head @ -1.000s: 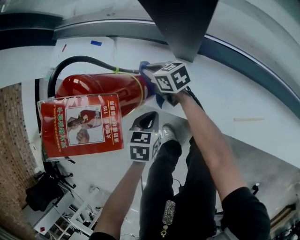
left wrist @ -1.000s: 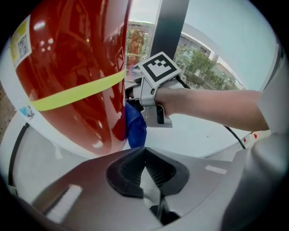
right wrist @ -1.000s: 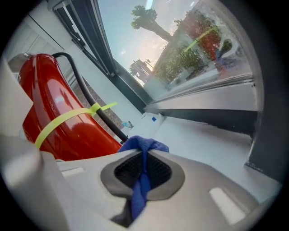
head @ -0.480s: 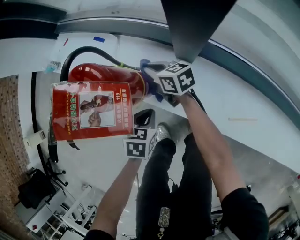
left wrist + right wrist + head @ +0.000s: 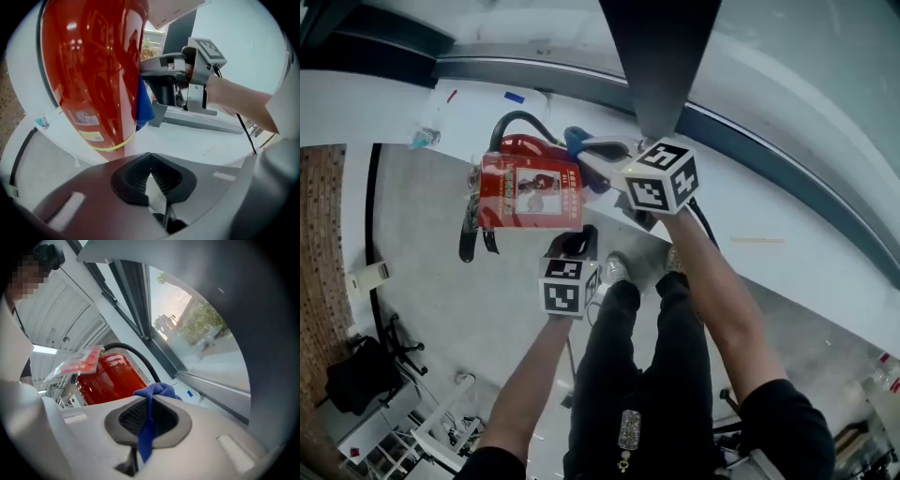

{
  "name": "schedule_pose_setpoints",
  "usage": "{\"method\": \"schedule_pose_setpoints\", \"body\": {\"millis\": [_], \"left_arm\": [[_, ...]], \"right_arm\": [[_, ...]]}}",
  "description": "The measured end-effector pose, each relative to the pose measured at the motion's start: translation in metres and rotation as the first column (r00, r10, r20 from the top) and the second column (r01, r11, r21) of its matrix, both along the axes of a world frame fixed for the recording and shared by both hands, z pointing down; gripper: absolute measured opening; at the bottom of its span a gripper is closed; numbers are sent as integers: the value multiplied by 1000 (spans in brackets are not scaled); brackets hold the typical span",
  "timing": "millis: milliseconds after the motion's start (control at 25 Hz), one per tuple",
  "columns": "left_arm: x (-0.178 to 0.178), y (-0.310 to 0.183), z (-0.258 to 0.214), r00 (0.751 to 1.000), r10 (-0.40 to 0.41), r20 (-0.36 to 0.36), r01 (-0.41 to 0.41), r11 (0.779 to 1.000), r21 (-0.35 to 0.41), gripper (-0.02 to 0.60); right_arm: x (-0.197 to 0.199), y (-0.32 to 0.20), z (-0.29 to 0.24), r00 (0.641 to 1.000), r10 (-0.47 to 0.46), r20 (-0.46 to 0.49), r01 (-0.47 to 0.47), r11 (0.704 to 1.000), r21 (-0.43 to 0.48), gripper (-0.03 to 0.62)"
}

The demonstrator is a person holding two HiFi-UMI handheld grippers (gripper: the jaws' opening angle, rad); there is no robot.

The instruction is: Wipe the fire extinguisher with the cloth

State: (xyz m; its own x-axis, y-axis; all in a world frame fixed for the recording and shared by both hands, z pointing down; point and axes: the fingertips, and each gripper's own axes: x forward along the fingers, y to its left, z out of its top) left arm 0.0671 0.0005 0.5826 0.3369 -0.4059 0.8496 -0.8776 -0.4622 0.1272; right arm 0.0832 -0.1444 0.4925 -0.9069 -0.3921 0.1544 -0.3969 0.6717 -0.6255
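Observation:
A red fire extinguisher (image 5: 520, 150) with a black hose (image 5: 511, 122) fills the left gripper view (image 5: 93, 70). It carries a red instruction tag (image 5: 530, 192) in a clear sleeve. My right gripper (image 5: 598, 155) is shut on a blue cloth (image 5: 575, 141), which lies against the extinguisher's side (image 5: 143, 110). The cloth (image 5: 154, 392) bunches out of that gripper's jaws (image 5: 147, 418), with the red cylinder (image 5: 110, 376) just behind it. My left gripper (image 5: 577, 242) sits at the tag's lower right corner. Its jaws (image 5: 151, 173) are shut on a thin pale sheet, apparently the sleeve's edge.
A dark pillar (image 5: 661, 47) rises behind the right gripper, beside a window frame (image 5: 769, 159). A brick-patterned strip (image 5: 328, 234) borders the floor on the left. The person's legs and shoes (image 5: 619, 272) stand below the grippers. Shelving clutter (image 5: 422, 422) lies at lower left.
Both grippers have risen. In the head view the extinguisher and tag now look smaller and sit further up and right. The blue cloth stays against the extinguisher.

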Motion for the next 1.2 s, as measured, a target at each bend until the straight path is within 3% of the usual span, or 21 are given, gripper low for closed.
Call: {"method": "schedule_pose_setpoints", "body": {"millis": [160, 280, 600, 720, 880, 960, 1000, 1080, 1200], "left_arm": [[-4, 3, -27, 999, -42, -17, 42, 999, 21, 8], [-10, 2, -45, 996, -88, -32, 89, 995, 40, 8], [-64, 6, -94, 984, -178, -20, 179, 979, 100, 8], [-75, 7, -108, 992, -115, -53, 121, 984, 130, 8], [-79, 13, -126, 985, 88, -146, -64, 984, 166, 32], [-70, 23, -130, 948, 242, -206, -207, 962, 179, 131], [-65, 27, -131, 918, 326, -228, -285, 939, 194, 177], [-58, 33, -133, 847, 472, -245, -422, 876, 231, 212], [-67, 43, -147, 758, 603, -249, -541, 794, 277, 249]], "right_arm": [[-5, -7, -32, 997, -43, -60, 47, 997, 64, 12], [-8, -14, -33, 991, -61, -122, 69, 996, 64, 12], [6, 43, 13, 960, -105, -261, 75, 990, -123, 12], [6, 79, 10, 958, -116, -263, 75, 984, -160, 12], [-10, 124, -18, 956, -82, -281, 38, 987, -157, 12], [-21, 145, -31, 953, -53, -299, 9, 989, -146, 12], [-27, 152, -38, 951, -35, -309, -8, 990, -137, 12], [-45, 164, -52, 949, -8, -316, -30, 993, -114, 12], [-83, 179, -82, 952, -11, -307, -12, 997, -74, 12]]}}
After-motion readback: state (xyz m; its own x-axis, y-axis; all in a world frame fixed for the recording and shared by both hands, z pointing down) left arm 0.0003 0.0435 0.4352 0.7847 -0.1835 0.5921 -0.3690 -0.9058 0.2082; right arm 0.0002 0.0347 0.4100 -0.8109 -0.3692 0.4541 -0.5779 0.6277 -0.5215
